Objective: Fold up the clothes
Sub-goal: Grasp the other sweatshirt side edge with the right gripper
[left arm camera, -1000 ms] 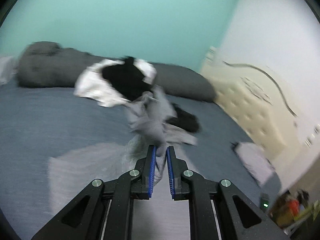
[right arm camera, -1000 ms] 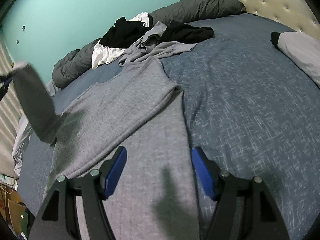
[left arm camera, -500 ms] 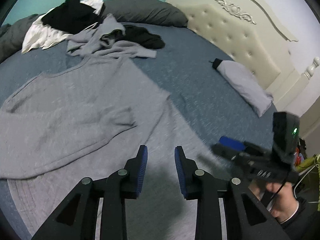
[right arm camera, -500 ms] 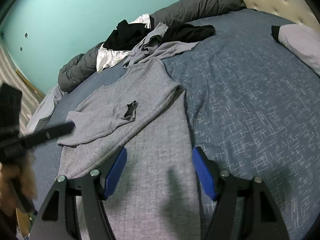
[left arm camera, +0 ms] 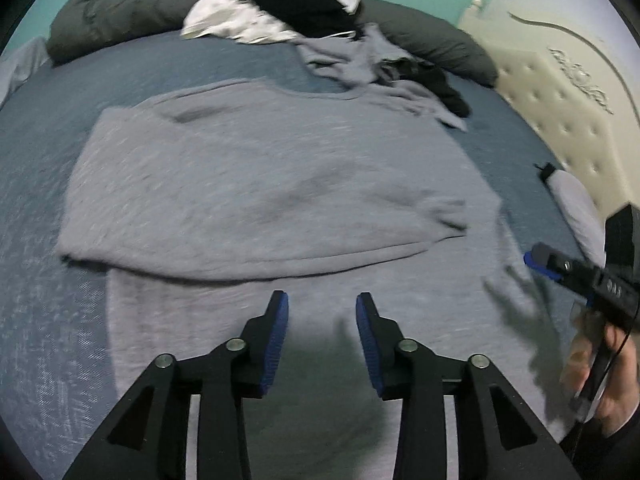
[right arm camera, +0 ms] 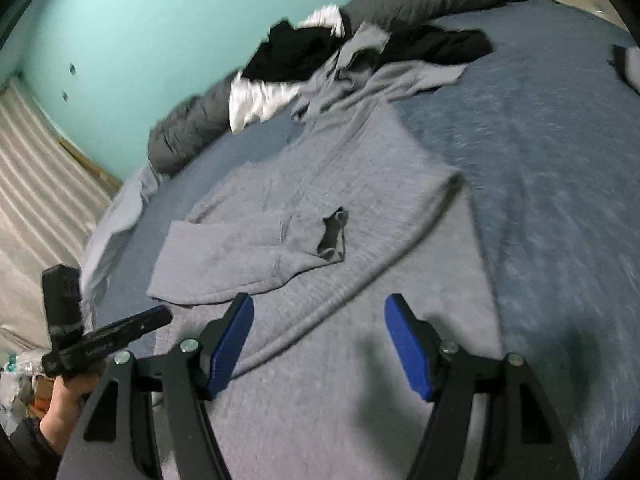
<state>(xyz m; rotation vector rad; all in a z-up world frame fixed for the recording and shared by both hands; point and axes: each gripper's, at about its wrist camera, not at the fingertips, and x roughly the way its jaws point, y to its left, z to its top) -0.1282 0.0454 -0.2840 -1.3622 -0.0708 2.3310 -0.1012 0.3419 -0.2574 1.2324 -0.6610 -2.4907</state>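
Lying spread flat across the blue bedspread (left arm camera: 36, 168), grey sweater (left arm camera: 256, 184) with one sleeve (right arm camera: 256, 248) folded in over the chest, dark cuff opening facing up near the middle. Hovering just above the sweater's lower part, left gripper (left arm camera: 322, 312), blue-padded jaws a moderate gap apart, having just been opening, nothing between them. Seen again at the lower left of the right wrist view, gripped by a bare hand (right arm camera: 66, 400). Poised over the hem side of the same sweater, right gripper (right arm camera: 320, 320), jaws set wide, empty, pads clear of the fabric. Visible also at the right edge of the left wrist view (left arm camera: 538, 258), held by a hand (left arm camera: 604, 380) with a dark cuff. Heaped at the far end of the bed, pile of unfolded clothes (right arm camera: 320, 60): black, white and light grey pieces tangled together, resting against a long dark grey pillow (left arm camera: 120, 12). Off to the side near the cream tufted headboard (left arm camera: 560, 100), small folded grey garment (left arm camera: 576, 204) lying apart. Behind everything, teal wall (right arm camera: 140, 32). Blurred throughout, so fine fabric detail not readable.
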